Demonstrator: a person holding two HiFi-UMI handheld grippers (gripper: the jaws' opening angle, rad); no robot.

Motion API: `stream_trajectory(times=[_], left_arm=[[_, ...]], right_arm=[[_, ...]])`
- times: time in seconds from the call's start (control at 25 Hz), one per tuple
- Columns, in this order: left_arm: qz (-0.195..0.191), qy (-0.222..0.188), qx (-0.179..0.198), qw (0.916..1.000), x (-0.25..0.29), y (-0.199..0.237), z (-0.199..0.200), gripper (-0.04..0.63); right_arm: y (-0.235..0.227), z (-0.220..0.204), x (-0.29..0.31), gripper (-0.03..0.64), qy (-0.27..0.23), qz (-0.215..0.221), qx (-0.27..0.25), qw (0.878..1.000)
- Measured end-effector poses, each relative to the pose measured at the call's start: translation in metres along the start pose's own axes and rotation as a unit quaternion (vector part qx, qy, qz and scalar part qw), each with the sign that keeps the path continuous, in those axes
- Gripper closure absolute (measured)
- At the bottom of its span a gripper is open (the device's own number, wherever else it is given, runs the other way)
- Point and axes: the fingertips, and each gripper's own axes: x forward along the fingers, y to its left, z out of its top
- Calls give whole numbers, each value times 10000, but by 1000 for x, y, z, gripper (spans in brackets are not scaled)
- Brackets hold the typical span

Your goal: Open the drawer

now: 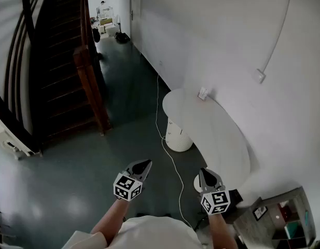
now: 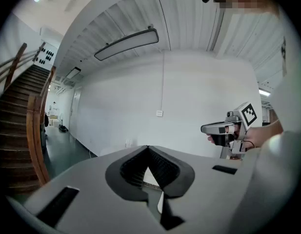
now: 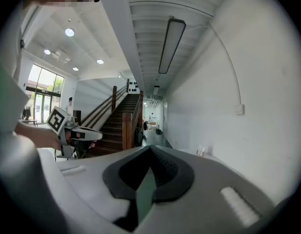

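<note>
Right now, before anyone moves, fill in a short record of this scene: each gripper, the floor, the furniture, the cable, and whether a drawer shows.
left gripper: shut, empty
right gripper: shut, empty
floor: dark green, glossy
table: white, oval, against the wall
stairs: dark wood, at the left
cable: white, runs along the floor past the table
shelf: bottom right corner, open compartments
drawer: none can be made out
</note>
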Motion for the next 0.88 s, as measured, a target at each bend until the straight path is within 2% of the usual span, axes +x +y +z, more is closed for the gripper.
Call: stream_trajectory(times=[0.32, 0.52, 0.88], left_arm=[[-16, -25, 17, 10000, 9, -7, 6, 591], [-23, -53, 22, 10000, 12, -14, 10, 589], [51, -30, -12, 10000, 20, -31, 8, 589]], right_arm=[[-7, 5, 2, 606, -47, 50, -20, 10000], [-4, 6, 1, 606, -90, 158, -242, 9995], [-32, 2, -6, 606, -85, 162, 122, 9998]])
